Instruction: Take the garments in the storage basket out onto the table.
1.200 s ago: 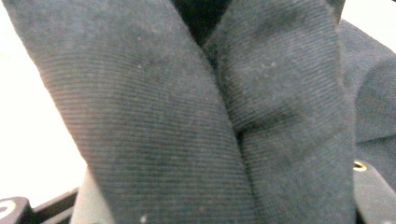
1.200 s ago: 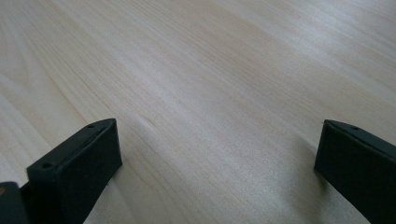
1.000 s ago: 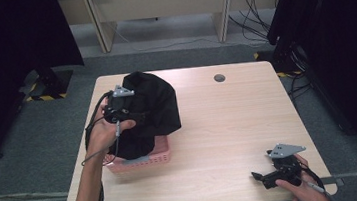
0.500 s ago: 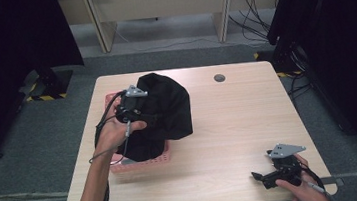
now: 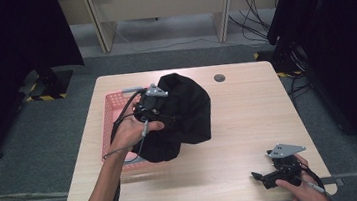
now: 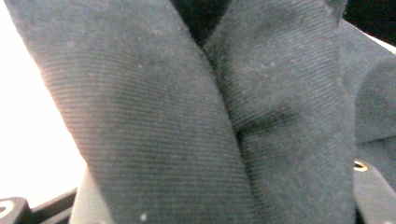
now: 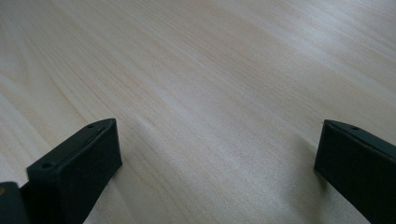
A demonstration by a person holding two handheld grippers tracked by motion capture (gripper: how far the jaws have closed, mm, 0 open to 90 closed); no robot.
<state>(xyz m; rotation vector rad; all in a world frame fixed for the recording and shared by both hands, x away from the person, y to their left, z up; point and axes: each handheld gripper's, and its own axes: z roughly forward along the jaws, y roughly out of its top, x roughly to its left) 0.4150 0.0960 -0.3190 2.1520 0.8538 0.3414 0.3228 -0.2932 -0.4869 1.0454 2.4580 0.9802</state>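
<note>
Dark ribbed cloth point(image 6: 196, 121) bunched close against lens, two thick folds meeting in a central crease. Pale, washed-out surface at left. Black tongs parts at bottom corners.

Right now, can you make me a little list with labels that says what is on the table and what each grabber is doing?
table: light wood
basket: pink, at the table's left side
black cloth: bunched, lifted partly over the basket
left gripper: shut on the black cloth; fabric fills its own view
right gripper: open, jaws wide apart, low over bare wood near the right front corner
small dark disc: near the table's far edge
</note>
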